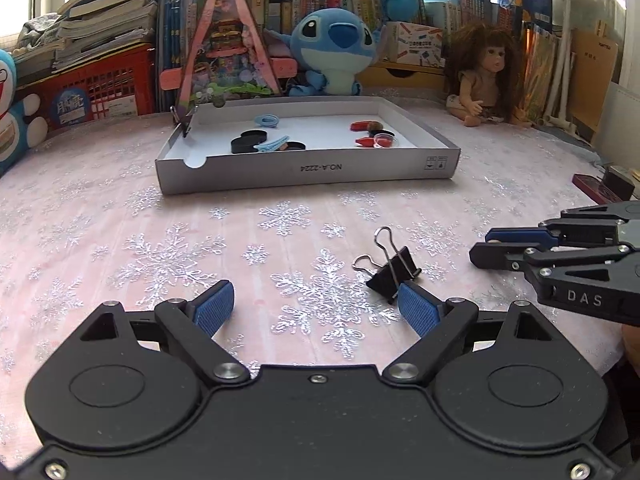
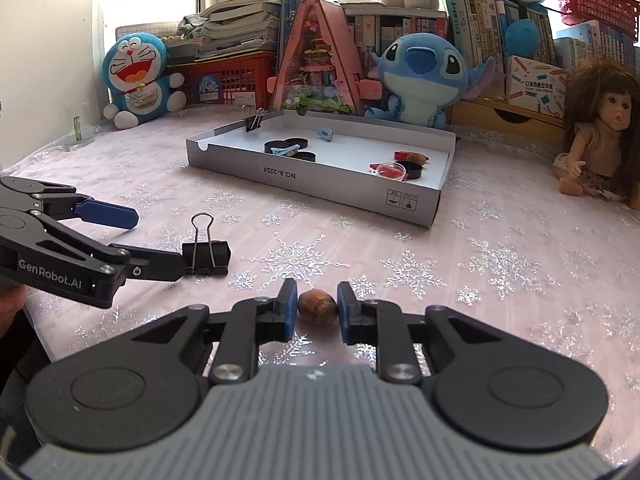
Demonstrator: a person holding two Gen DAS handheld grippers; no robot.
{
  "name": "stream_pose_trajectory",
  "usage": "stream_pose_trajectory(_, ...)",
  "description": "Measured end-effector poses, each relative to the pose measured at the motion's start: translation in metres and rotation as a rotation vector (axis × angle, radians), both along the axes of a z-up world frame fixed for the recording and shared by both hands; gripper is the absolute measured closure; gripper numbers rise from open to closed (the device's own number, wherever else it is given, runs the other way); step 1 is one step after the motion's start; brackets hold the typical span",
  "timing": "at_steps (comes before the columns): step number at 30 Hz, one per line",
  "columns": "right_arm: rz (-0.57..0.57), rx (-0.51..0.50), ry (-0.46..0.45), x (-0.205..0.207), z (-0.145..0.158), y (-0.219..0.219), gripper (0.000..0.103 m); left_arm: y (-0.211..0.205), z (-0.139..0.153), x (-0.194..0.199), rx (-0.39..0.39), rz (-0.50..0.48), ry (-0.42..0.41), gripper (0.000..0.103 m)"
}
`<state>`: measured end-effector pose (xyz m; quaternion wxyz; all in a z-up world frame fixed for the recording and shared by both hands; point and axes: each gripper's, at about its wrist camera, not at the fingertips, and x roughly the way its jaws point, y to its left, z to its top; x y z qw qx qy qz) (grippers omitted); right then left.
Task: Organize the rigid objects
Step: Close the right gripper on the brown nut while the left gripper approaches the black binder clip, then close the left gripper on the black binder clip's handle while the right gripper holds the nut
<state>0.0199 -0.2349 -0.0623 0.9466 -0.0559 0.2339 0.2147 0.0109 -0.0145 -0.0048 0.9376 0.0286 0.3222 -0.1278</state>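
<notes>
Covering table, pink cloth with glittery silver snowflakes. Shallow rectangular cardboard tray sits further back, white inside, holding black round lids, blue hair clip, red bits. Left gripper, ribbed blue pads, stands wide apart, nothing between; one finger beside black metal binder clip with wire handles, lying on cloth. Right gripper closed narrow on small brown ridged oval nut, low over cloth.
</notes>
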Motion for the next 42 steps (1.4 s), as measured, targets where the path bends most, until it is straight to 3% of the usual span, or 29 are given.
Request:
stream_pose_trajectory(13,-0.048,0.007,0.000,0.003,-0.001,-0.006,0.077,0.000,-0.005,0.014,0.029,0.031,0.007,0.013)
stream_pose_trajectory(24,-0.096,0.018,0.008,0.007,-0.002,-0.008,0.077,0.008,-0.003,0.030,0.044,0.164,0.036,0.012)
stream_pose_trajectory(32,-0.120,0.025,0.007,0.007,-0.003,-0.009,0.077,-0.008,0.002,0.022,0.002,0.104,0.020,0.012)
stream_pose_trajectory(35,-0.129,0.028,0.005,0.006,-0.002,-0.010,0.069,-0.017,0.002,0.026,0.003,0.089,0.019,0.012)
stream_pose_trajectory(37,-0.133,0.030,0.003,0.005,-0.001,-0.012,0.069,-0.022,0.002,0.030,0.000,0.084,0.018,0.013)
stream_pose_trajectory(39,-0.143,0.025,-0.004,0.002,-0.001,-0.013,0.058,-0.026,0.001,0.033,-0.006,0.080,0.023,0.018)
stream_pose_trajectory(42,-0.147,0.020,-0.009,-0.002,-0.002,-0.016,0.055,-0.027,-0.001,0.038,-0.019,0.082,0.033,0.026)
